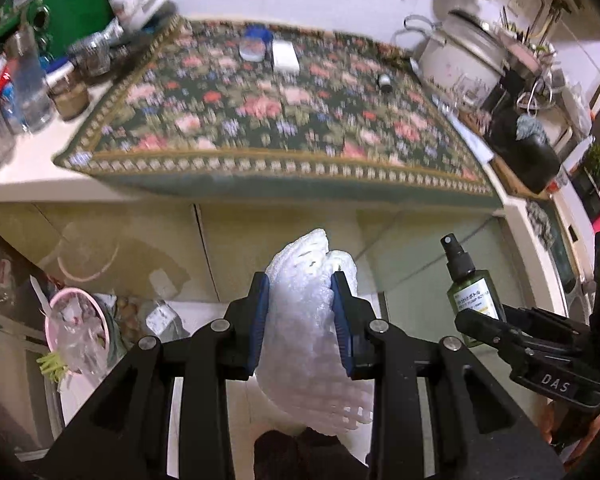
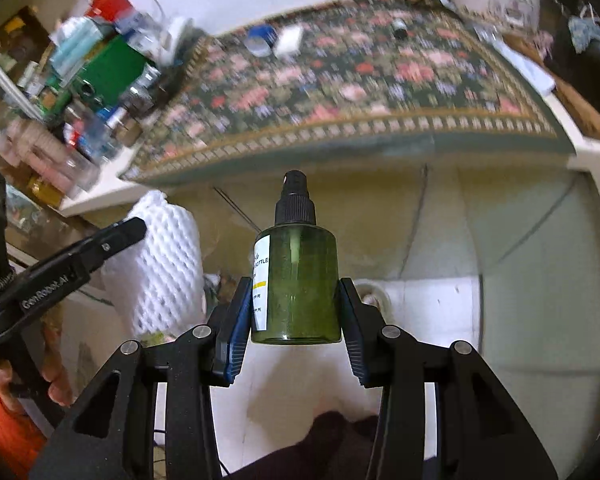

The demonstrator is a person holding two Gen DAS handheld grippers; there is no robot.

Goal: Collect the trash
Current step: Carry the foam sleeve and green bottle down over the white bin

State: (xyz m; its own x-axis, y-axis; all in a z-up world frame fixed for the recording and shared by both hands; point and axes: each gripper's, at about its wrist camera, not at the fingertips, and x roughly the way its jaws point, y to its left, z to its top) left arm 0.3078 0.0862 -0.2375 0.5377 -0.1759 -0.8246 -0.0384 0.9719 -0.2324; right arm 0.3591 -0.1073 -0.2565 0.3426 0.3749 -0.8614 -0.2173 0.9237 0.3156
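Note:
My left gripper [image 1: 302,284] is shut on a white foam net wrap [image 1: 312,312], held in the air below the table's front edge; the wrap also shows in the right wrist view [image 2: 160,264]. My right gripper [image 2: 294,284] is shut on a green spray bottle [image 2: 296,284] with a black pump top, held upright; the bottle also shows in the left wrist view [image 1: 470,296]. The two grippers are side by side, the left one to the left. On the floral table mat [image 1: 260,116] lie a blue-capped round item [image 1: 254,46], a white packet [image 1: 285,55] and a small dark bottle [image 1: 385,82].
A pink-rimmed bin lined with a plastic bag [image 1: 76,328] stands on the floor at lower left. Bottles and jars [image 1: 32,88] crowd the table's left side. A white pot [image 1: 460,60] and a black appliance [image 1: 524,152] stand at the right. Cabinet fronts [image 2: 500,232] are ahead below the table.

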